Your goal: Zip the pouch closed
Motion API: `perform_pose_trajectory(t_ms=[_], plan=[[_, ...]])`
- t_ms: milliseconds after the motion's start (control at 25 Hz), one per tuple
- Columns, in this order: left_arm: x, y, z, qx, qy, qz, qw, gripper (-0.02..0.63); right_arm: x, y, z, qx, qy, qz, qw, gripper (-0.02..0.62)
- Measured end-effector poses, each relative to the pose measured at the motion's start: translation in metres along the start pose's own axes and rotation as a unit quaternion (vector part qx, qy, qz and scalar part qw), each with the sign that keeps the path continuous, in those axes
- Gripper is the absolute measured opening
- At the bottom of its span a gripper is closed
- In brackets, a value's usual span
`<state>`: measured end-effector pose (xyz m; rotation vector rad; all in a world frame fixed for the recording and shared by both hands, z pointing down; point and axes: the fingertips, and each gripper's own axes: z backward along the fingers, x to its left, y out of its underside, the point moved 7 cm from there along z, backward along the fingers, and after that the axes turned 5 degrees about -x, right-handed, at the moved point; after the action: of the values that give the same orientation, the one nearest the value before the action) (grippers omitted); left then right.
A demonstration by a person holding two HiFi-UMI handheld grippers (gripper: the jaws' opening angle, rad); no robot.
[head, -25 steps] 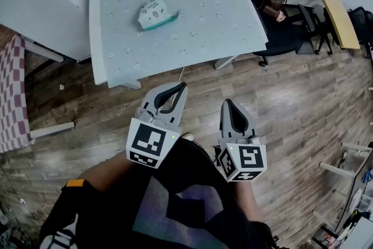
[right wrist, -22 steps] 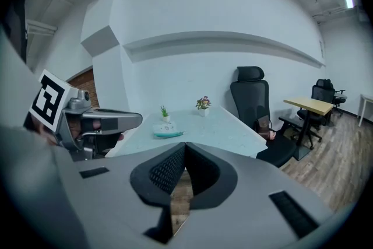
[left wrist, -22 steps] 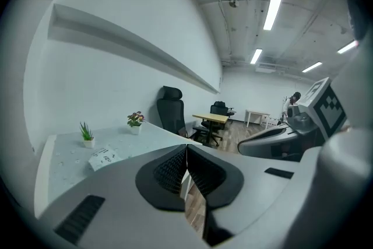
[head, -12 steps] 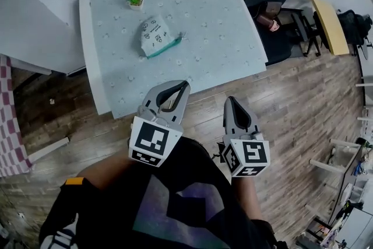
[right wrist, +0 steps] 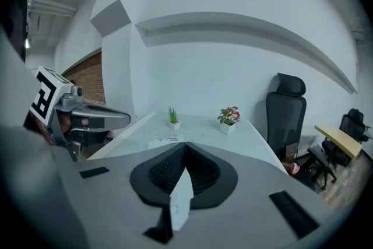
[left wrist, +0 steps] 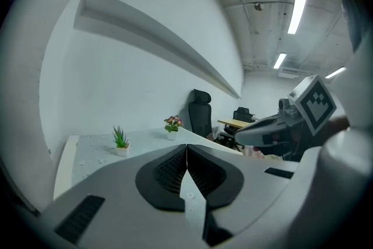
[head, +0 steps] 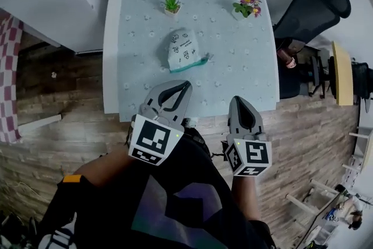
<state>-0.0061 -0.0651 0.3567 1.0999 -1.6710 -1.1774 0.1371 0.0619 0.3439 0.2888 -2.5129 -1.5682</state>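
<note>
Pouch (head: 183, 51): white, printed, teal-zippered, lying on table (head: 245, 76).

The left tongs (head: 184, 86) and right tongs (head: 240, 100) were held side by side, slightly apart, both pointing forward and a little downward, jaws pressed together with nothing between them.

We found the room evenly and coolly lit. In the left gripper view, the ceiling strip lights (left wrist: 299, 7) blew out to plain white glare. In the head view the desk (head: 140, 73) lay bright, and the office chair (head: 312, 9) cast a soft grey shadow on the wall. All views bowed hard at the edges, and both gripper views darkened to black corners. The left tongs (left wrist: 186, 147) and right tongs (right wrist: 185, 144) looked soft, too near the lens.
</note>
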Motion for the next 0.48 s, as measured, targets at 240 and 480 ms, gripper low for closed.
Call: perform_pose_trajectory(t_ms=[240,480], plan=[[0.012,0.004,-0.029,0.010,-0.092,0.014,0.9956,0.011,-0.037,-0.009,-0.070,0.012,-0.092,0.101,0.991,0.017],[0.015,-0.002,-0.055,0.012,-0.189,0.035,0.9812,0.011,-0.055,-0.021,-0.129,0.015,-0.208,0.179,0.962,0.017]])
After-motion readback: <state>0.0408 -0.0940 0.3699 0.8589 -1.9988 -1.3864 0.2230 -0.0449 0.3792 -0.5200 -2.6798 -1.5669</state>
